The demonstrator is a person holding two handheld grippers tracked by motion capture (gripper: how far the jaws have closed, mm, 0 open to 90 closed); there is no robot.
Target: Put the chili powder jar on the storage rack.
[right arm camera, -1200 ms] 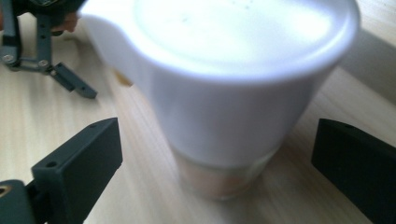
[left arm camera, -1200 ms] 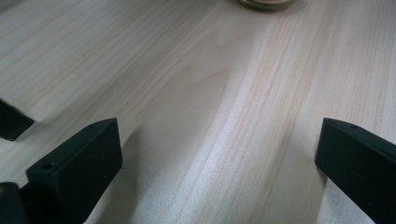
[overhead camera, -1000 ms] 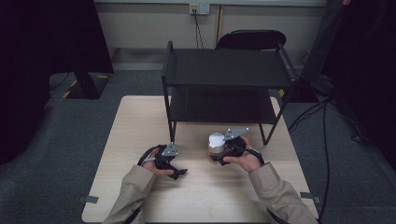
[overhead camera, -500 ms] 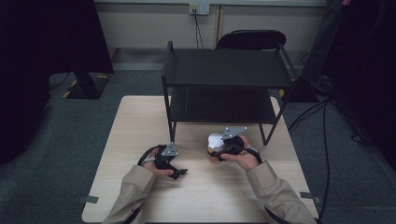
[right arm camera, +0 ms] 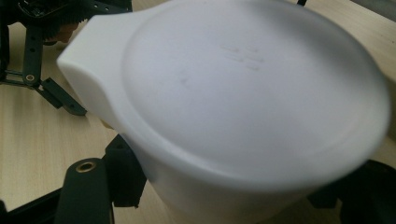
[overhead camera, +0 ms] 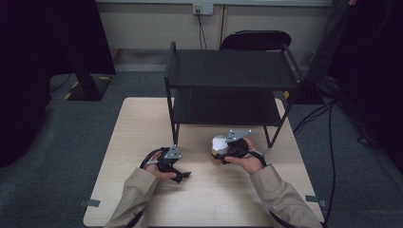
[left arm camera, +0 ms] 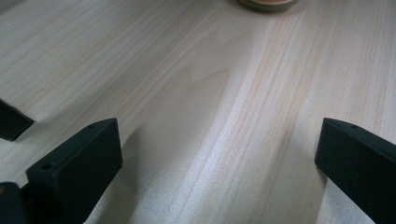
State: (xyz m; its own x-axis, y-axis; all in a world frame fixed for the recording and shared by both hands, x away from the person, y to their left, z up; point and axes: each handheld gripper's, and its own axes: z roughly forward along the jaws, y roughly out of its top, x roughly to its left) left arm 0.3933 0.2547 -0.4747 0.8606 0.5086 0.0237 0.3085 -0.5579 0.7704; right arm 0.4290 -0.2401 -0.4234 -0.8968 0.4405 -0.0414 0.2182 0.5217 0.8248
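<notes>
A small container with a white tabbed lid (overhead camera: 219,141) and a brownish body stands on the wooden table (overhead camera: 142,123) in front of the rack. My right gripper (overhead camera: 219,153) has just been closing its jaws, with the container between them, and is now shut on it. In the right gripper view the lid (right arm camera: 243,88) looms close above my right gripper (right arm camera: 224,198), whose black jaws sit at either side of the body. To the left, my left gripper (overhead camera: 183,176) rests low on the table, open. Its jaws (left arm camera: 219,158) stand wide apart over bare wood, with the container's base (left arm camera: 267,3) far ahead.
A black two-tier rack (overhead camera: 228,71) stands on the far half of the table, its legs just behind the container. A black chair (overhead camera: 256,40) is behind it. Cables (overhead camera: 328,118) trail over the grey floor at the right. Bare tabletop lies between the two hands.
The right gripper's jaws have drawn in onto the container. Both hands have kept their places, and the left gripper has not altered.
</notes>
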